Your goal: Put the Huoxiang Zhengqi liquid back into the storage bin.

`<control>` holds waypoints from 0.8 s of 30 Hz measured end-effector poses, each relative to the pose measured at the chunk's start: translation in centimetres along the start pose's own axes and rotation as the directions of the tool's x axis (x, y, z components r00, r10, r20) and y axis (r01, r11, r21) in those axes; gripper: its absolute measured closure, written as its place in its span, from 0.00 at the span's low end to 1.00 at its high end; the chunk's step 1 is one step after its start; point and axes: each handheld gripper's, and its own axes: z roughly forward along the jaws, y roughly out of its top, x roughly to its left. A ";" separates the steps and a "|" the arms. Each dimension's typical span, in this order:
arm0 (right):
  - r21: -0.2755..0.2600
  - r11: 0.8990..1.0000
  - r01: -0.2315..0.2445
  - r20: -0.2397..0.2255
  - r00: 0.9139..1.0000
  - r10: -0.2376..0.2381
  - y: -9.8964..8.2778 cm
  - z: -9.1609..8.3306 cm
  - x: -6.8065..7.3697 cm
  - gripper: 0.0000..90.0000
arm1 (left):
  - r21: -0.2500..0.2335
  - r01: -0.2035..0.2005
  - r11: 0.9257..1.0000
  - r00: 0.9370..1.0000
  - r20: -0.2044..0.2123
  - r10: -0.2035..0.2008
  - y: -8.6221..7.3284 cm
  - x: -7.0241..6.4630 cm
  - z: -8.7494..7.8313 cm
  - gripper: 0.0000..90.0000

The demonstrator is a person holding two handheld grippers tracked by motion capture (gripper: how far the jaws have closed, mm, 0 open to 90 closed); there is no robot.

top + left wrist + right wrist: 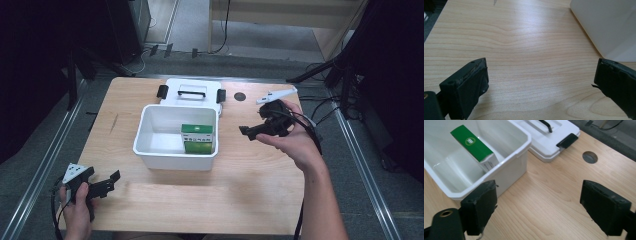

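Left tongs (111, 181) idle wide at 7 o'clock; right tongs (248, 131), wide and empty, beside white bin (150, 150) at 3 o'clock—should next clear rim, avoid green carton (197, 138).

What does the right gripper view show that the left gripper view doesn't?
Right gripper view: the green carton leaning inside the white bin, the lid with its black handle and latch, and a round table hole.

Left gripper view: mostly bare tabletop, plus one outer wall of the bin.

Both: open black gripper jaws over the wooden table.
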 end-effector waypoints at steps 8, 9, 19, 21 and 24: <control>-0.154 0.987 -0.054 0.067 0.996 0.065 -4.9 -1.0 -0.6 0.03 | 0.001 0.001 1.000 1.000 -0.001 -0.001 0.0 0.0 0.0 0.00; -0.166 0.984 -0.064 0.066 0.995 0.076 -5.5 -1.0 -0.7 0.01 | 0.000 0.001 1.000 1.000 -0.002 -0.001 0.0 0.0 0.0 0.00; -0.258 0.957 -0.133 0.112 0.980 0.167 -12.0 -0.3 -1.1 0.00 | 0.000 0.000 1.000 1.000 -0.003 0.000 0.0 -0.1 0.0 0.00; -0.276 0.949 -0.155 0.128 0.972 0.196 -13.5 -0.1 -1.3 0.00 | 0.000 0.000 1.000 1.000 -0.003 0.000 0.0 -0.1 0.0 0.00; -0.285 0.941 -0.182 0.154 0.961 0.232 -15.5 0.2 -1.6 0.00 | 0.001 -0.001 1.000 1.000 -0.004 0.001 0.0 -0.1 0.0 0.00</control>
